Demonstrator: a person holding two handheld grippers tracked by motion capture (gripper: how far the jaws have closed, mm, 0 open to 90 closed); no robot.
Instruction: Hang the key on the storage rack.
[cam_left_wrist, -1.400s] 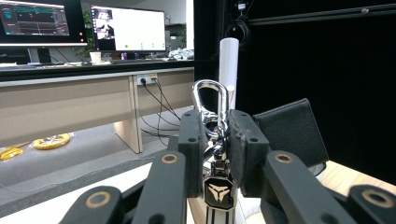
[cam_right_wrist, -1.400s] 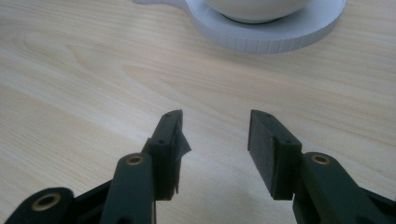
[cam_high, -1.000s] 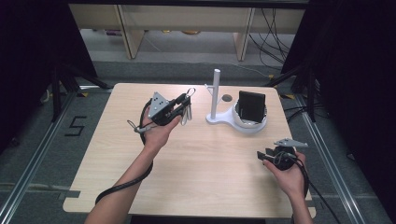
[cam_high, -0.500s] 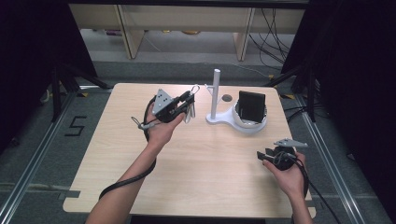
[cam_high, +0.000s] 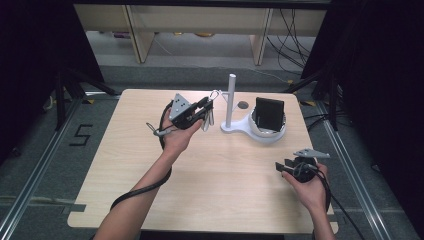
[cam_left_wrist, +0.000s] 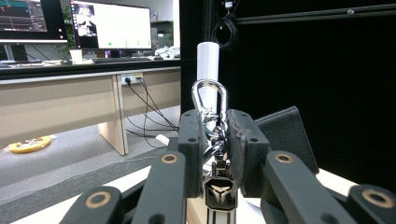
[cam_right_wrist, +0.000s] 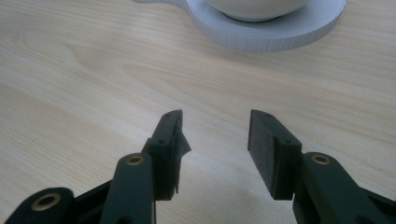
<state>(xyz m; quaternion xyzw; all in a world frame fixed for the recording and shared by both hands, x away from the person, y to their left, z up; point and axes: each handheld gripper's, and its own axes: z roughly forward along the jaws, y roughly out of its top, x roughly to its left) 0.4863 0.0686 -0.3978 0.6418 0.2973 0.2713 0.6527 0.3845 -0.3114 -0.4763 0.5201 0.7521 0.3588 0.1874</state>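
Table (cam_high: 150, 200) carries a white stand (cam_high: 240, 129) with an upright post (cam_high: 231, 97) and a round dish (cam_high: 270, 134); a black wallet-like case (cam_high: 269, 113) leans in the dish.

Left gripper (cam_high: 204, 106) is held above the table, just left of the post. Its jaws are clamped on a metal keychain (cam_left_wrist: 212, 140): a carabiner clip (cam_left_wrist: 209, 95) stands above the jaws, chain links pass between the pads, and a black fob (cam_left_wrist: 218, 193) sits below.

Right gripper (cam_high: 281, 166) rests low near the table's right edge, well apart from the stand, jaws spread with nothing between them.

Handling, as a judgement: the keychain is light, hard and slippery. The clip is rigid, but the linked parts will swing. Hold at the links just under the clip, as now, so the loop stays free.

View differences:
- Left gripper view resolves the clip, links and fob, and places the post directly behind the clip.
- High view gives table layout. Hanging parts under the jaws appear there as pale blurs, possibly keys.
- Right gripper view shows bare wood between the open pads and the dish rim (cam_right_wrist: 280, 35) ahead.
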